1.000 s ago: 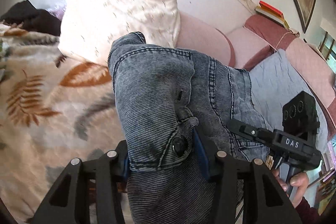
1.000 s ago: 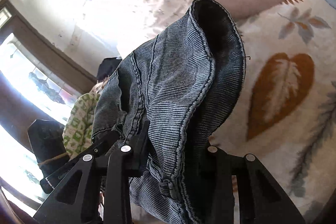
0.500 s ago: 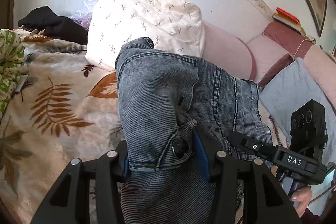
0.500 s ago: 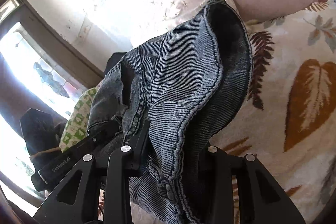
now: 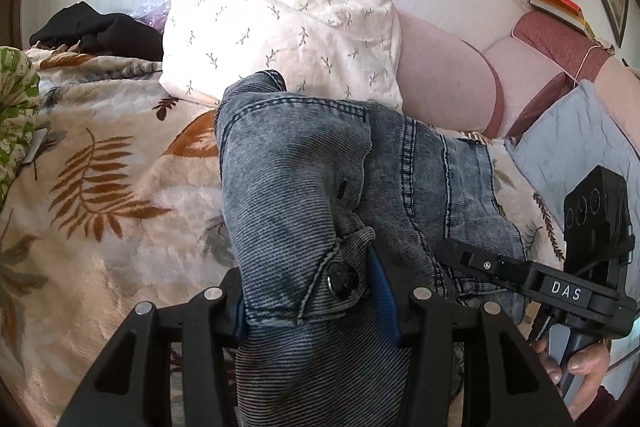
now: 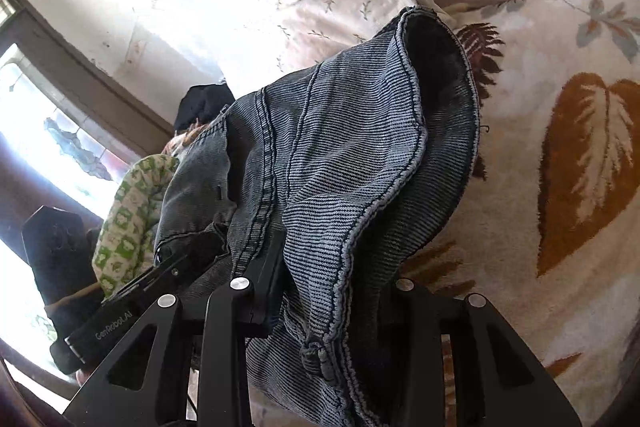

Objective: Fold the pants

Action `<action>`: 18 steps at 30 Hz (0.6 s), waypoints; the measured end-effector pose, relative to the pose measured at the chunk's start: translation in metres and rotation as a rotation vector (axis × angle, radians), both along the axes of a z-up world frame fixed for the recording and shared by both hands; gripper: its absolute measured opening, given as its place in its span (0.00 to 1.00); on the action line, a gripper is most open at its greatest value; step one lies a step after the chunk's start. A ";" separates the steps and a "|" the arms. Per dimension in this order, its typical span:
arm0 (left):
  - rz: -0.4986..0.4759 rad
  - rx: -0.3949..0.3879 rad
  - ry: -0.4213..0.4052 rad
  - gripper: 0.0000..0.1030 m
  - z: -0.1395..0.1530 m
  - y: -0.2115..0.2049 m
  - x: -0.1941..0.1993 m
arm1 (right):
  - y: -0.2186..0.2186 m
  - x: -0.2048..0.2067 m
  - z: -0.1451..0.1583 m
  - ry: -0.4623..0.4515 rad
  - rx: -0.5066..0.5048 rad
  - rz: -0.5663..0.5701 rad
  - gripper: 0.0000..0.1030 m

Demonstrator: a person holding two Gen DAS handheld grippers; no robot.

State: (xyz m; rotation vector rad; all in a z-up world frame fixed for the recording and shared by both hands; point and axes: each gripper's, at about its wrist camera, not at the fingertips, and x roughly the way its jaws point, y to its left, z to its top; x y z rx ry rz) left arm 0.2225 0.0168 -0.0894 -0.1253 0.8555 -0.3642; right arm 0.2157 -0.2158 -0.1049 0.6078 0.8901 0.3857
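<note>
The pants [image 5: 304, 179] are grey-blue washed denim. They hang bunched between both grippers above a leaf-print blanket [image 5: 100, 211]. My left gripper [image 5: 316, 291] is shut on the waistband beside its dark button [image 5: 340, 281]. My right gripper [image 6: 336, 291] is shut on a hemmed edge of the pants [image 6: 352, 163], and the cloth drapes over its fingers. The right gripper also shows in the left wrist view [image 5: 532, 275], close by on the right. The lower part of the pants is hidden below both views.
A white sprigged pillow [image 5: 288, 27] and a pink padded headboard [image 5: 444, 83] stand behind the pants. A black garment [image 5: 96, 31] and a green-patterned cloth [image 5: 16, 111] lie at the far left. A grey pillow [image 5: 572, 151] lies right. A window [image 6: 36, 131] is left of the bed.
Both grippers have swung with the pants, so more of the blanket and pillow shows. The grips on the pants are unchanged.
</note>
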 end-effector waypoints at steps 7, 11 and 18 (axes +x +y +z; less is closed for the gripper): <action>0.007 0.021 0.014 0.50 -0.005 -0.004 0.002 | -0.001 0.005 -0.008 0.018 -0.012 -0.006 0.30; 0.016 0.024 0.029 0.50 -0.008 -0.003 0.005 | 0.000 0.009 -0.011 0.025 -0.022 -0.003 0.30; 0.028 0.037 0.045 0.50 -0.013 -0.004 0.007 | 0.001 0.015 -0.018 0.041 -0.040 0.001 0.30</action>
